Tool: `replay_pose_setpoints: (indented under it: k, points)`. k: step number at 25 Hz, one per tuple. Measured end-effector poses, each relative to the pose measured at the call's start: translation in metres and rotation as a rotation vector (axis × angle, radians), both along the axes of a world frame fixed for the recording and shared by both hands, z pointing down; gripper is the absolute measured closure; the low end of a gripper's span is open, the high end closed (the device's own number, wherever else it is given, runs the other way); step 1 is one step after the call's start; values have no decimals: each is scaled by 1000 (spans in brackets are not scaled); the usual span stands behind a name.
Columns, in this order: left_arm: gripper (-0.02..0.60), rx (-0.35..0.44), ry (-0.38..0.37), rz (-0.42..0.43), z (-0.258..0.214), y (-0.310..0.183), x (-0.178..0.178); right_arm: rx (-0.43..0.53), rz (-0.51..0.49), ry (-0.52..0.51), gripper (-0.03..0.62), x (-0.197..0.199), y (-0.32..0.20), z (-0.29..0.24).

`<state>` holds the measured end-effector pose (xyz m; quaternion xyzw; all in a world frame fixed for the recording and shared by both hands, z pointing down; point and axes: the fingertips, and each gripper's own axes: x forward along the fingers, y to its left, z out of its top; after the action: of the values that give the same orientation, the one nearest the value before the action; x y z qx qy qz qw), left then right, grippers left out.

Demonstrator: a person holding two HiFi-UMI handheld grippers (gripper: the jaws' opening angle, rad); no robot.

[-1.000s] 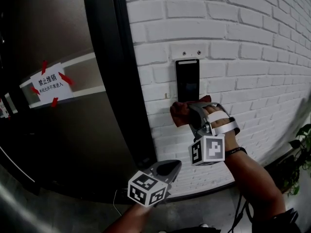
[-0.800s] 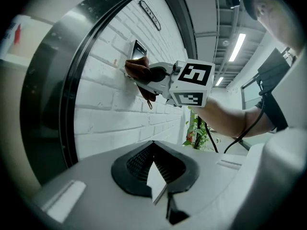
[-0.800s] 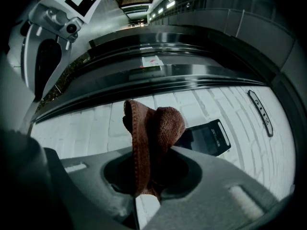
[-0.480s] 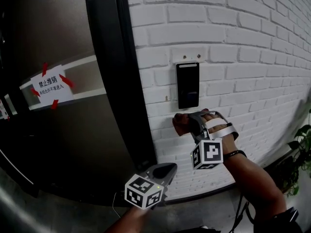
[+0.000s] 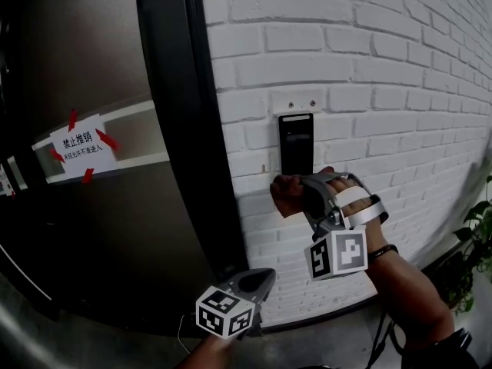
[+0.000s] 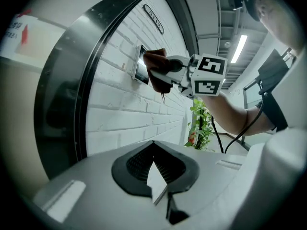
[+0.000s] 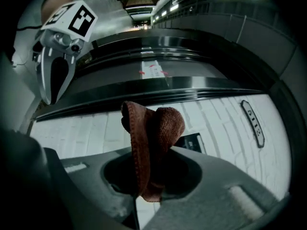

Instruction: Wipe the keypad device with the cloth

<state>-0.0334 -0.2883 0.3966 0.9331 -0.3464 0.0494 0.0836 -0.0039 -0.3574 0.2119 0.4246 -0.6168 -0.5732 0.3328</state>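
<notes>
My right gripper [image 5: 301, 196] is clamped narrow on the cloth [image 7: 154, 128]. It's one rust-brown wad, folded over and bulging out past the jaw tips. The cloth sits at 6 o'clock of the keypad device [image 5: 296, 141], right at its lower edge and against the brick wall [image 5: 400, 91]. I can't confirm it's touching the device face.

The keypad device is one black upright slab with a glossy front, on a pale wall plate with two screws at 12 o'clock.

My left gripper [image 5: 260, 274] has its jaws together with nothing between them. It hangs at 7 o'clock of the right one, well apart from the wall.

The dark door [image 5: 100, 229] is at 9 o'clock of the keypad. It carries one paper notice [image 5: 76, 144] with four red tape strips. One plant [image 5: 473, 244] is at 4 o'clock.
</notes>
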Motion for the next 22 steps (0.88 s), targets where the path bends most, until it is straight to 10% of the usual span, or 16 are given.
replay_pose_setpoints:
  k: [22]
  points:
    - [565,1,1,-7,0,0,-3,200,77,21,540,-7,-38,-107]
